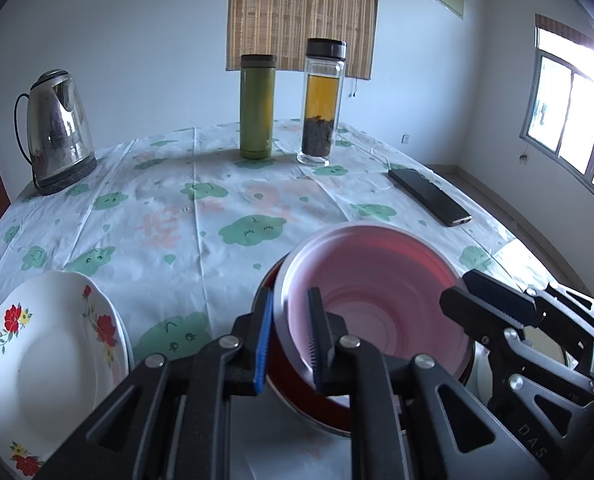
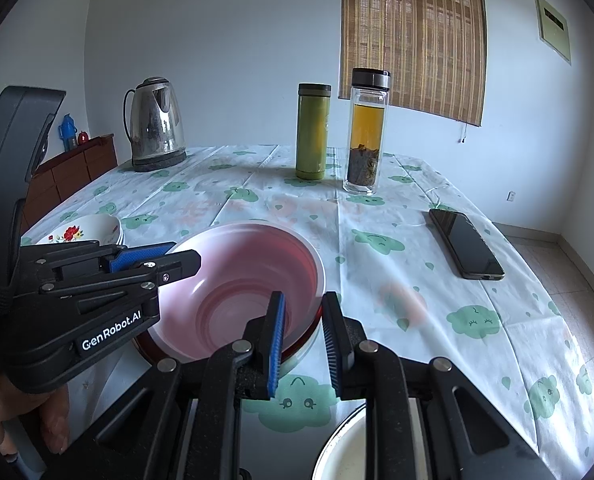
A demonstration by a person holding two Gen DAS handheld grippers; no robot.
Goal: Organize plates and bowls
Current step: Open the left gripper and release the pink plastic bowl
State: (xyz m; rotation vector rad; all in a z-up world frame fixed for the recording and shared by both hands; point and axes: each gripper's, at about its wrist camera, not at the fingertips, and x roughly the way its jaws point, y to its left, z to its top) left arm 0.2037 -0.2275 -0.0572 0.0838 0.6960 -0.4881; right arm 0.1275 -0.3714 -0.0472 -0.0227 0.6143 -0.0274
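Currently the left gripper [image 1: 292, 294] is pinching the near-left rim of the pink bowl [image 1: 377, 280], with one blue-padded finger outside the wall and the other inside. The right gripper [image 2: 304, 298] straddles the near-right rim of the same bowl, and its jaws appear narrowed onto the wall in the same way. Seen from the left wrist camera, its fingers lie close together at the bowl's right edge.

The pink bowl sits tilted inside a red bowl [image 1: 293, 384], whose rim shows below it on the near side. Both stand at the near middle of the table, on a white tablecloth [image 1: 169, 216] printed with green clouds.

A white floral plate [image 1: 49, 360] lies at the near left, apart from the bowls, and the right wrist camera shows it as the top of a small stack. A white dish with a dark rim [image 2: 337, 444] lies nearest, partly hidden under the right gripper.

At the far left stands a steel kettle [image 1: 57, 128]. A green flask [image 1: 257, 108] and a glass tea bottle [image 1: 321, 104] stand side by side at the far middle. A black phone [image 1: 429, 196] lies flat at the right, well apart from the bowls.
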